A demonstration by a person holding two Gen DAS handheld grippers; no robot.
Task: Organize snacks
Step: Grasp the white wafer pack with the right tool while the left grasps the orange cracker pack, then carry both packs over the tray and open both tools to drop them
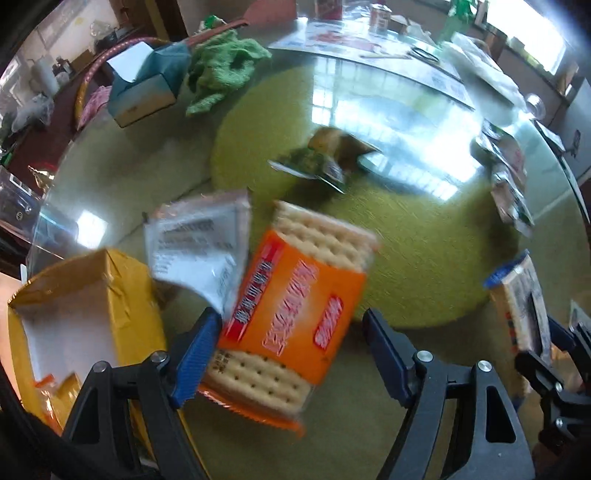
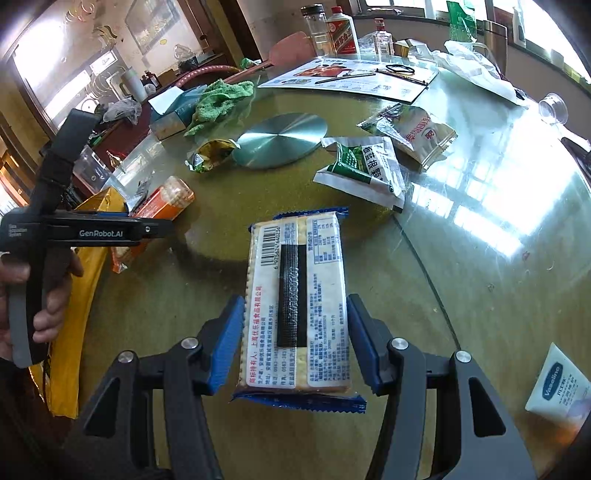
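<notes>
Left jaws apart around orange cracker pack (image 1: 295,295); only right view shows jaws clamped on blue cracker pack (image 2: 297,306).

Orange-banded cracker pack (image 1: 291,310); blue-edged cracker pack (image 2: 297,306) with a black stripe; yellow box (image 1: 85,295); green cloth (image 1: 221,70).

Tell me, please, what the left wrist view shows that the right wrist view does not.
Only the left wrist view shows the open inside of the yellow cardboard box and a silver pouch.

Only the right wrist view shows the Vaseline tube, the bottles and the hand holding the left gripper.

Both show the orange cracker pack, the blue-edged cracker pack, the green cloth and the tissue box.
</notes>
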